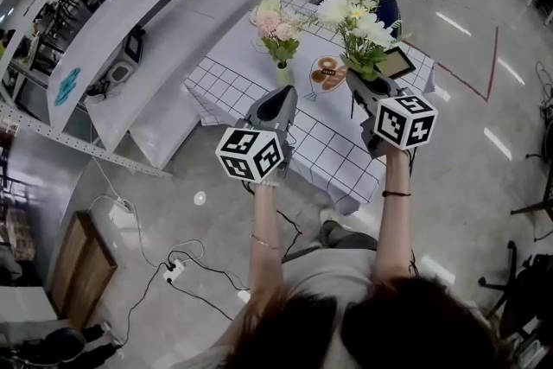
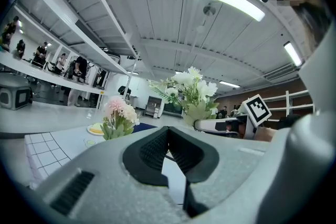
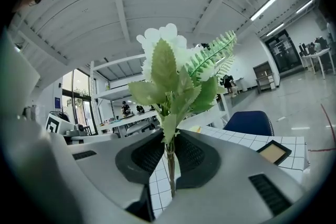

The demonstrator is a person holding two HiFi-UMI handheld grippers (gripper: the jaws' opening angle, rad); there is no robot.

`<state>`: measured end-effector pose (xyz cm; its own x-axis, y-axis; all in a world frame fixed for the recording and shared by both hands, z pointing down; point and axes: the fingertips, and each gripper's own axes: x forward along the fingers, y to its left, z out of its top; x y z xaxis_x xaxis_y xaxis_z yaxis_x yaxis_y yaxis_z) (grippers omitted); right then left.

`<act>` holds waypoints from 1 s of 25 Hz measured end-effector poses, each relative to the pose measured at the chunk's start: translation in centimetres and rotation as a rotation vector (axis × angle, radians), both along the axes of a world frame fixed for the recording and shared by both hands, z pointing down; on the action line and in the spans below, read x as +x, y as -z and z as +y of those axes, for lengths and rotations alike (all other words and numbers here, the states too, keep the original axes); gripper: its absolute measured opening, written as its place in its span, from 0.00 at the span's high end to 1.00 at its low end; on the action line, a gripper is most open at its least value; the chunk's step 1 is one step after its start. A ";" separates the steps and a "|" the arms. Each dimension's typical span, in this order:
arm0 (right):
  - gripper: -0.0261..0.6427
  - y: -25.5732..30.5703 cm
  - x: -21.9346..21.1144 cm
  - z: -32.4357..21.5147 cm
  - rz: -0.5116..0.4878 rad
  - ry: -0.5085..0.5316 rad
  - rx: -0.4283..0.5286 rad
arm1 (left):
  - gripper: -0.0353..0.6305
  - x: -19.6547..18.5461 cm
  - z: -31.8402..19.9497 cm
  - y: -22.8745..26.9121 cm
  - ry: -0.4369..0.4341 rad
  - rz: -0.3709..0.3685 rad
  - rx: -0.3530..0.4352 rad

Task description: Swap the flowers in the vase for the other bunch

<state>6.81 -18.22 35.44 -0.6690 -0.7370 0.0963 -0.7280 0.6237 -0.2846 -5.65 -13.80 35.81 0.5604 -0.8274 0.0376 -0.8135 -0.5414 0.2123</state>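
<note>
Right tongs (image 3: 169, 157) pinch the white, leafy flower bunch (image 3: 165, 68), left tongs (image 2: 168, 150) pressed together empty; pink flowers (image 1: 276, 22) sit in the pale glass vase (image 1: 283, 75) mid-frame, so nothing's swapped yet.

Table top: clearances and obstructions.
Your way is open over the bare checked cloth (image 1: 216, 86) at the near left and along the near edge. Obstructions: vase (image 1: 283, 73) of pink flowers (image 1: 276, 22) mid-table; plate (image 1: 328, 73) near it on the right; frame (image 1: 396, 62) at the right edge; shelving (image 1: 164, 22) close along the table's left.
</note>
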 end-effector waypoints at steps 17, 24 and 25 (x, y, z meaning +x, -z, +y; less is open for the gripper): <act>0.88 -1.2 0.0 -4.5 0.009 0.006 -0.034 | 0.93 -0.4 -4.7 -2.9 -0.002 -0.024 -0.056; 0.88 -1.9 -0.2 -5.6 0.014 -0.039 -0.058 | 0.93 -2.0 -7.1 -3.8 0.003 -0.007 -0.084; 0.88 -2.0 -0.1 -5.8 0.012 -0.049 -0.063 | 0.93 -2.1 -7.5 -4.1 -0.006 -0.004 -0.093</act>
<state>6.67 -24.03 37.47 -0.6306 -0.7613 0.1509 -0.7609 0.5683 -0.3130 -7.76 -21.30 39.86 0.5649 -0.8169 0.1166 -0.8114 -0.5241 0.2587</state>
